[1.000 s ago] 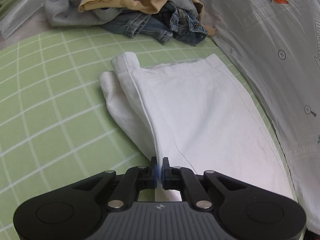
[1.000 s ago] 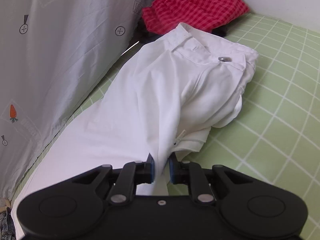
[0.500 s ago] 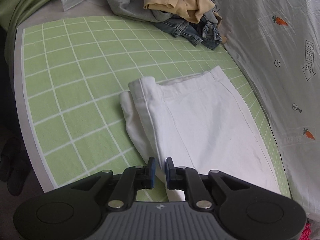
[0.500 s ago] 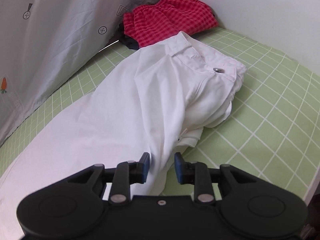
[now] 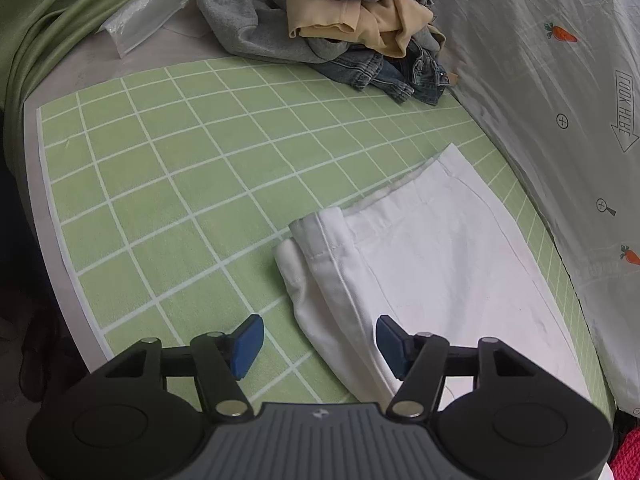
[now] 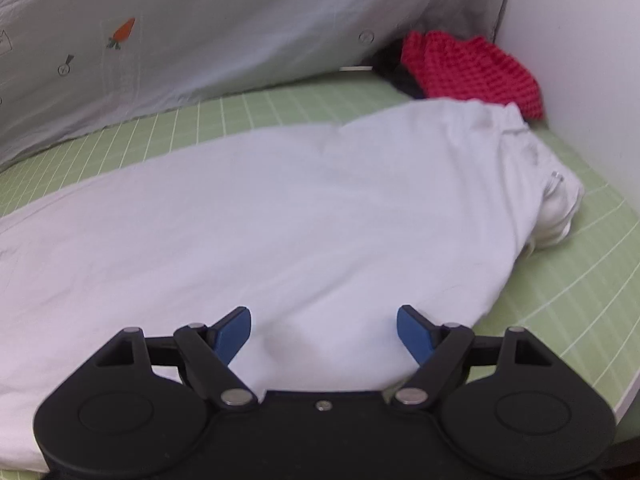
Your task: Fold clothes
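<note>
On the green checked mat [image 5: 192, 184] white trousers [image 5: 432, 264] lie flat beside a grey sheet [image 5: 560, 100]. The left gripper [image 5: 318, 340] and right gripper [image 6: 324, 332] hover above them, jaws just opened wide, holding nothing.

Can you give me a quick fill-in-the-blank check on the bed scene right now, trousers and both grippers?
1. The white trousers lie on a mat that is ____ with a white grid.
2. The left gripper has just been opening; its jaws now stand ____ with nothing pinched.
3. The right gripper hovers over fabric whose colour is ____.
4. Beyond the waistband lies a checked garment coloured ____.

Missing words: green; open; white; red
</note>
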A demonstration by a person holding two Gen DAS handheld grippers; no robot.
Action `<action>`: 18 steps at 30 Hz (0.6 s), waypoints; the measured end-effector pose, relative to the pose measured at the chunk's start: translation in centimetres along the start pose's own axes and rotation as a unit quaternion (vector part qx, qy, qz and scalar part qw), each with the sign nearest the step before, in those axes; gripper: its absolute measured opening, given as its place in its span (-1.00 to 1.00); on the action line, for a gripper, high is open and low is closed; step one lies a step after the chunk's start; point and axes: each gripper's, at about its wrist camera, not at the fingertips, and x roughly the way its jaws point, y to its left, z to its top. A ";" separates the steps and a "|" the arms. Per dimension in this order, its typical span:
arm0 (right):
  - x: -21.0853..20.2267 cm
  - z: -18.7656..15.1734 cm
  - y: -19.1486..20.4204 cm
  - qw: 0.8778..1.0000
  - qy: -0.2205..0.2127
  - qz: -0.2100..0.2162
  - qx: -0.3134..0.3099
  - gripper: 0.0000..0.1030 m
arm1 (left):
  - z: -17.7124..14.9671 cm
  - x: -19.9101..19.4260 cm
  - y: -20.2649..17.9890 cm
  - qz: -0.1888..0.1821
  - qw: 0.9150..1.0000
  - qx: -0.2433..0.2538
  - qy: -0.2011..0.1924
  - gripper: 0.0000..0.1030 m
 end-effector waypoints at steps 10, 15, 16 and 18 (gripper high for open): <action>0.4 -3.6 1.4 0.996 0.049 -0.017 0.067 0.71 | 2.2 2.2 -0.4 -0.007 0.997 0.079 0.018 0.22; -1.5 -4.6 1.6 0.994 0.043 -0.044 0.091 0.71 | 2.6 2.8 -0.9 -0.010 0.995 0.099 0.018 0.18; -1.8 -4.8 1.6 0.993 0.042 -0.047 0.095 0.71 | 2.6 2.9 -1.2 -0.007 0.994 0.105 0.017 0.10; -2.5 -5.1 1.7 0.993 0.040 -0.052 0.103 0.71 | 2.7 3.1 -1.7 0.008 0.993 0.114 0.014 -0.19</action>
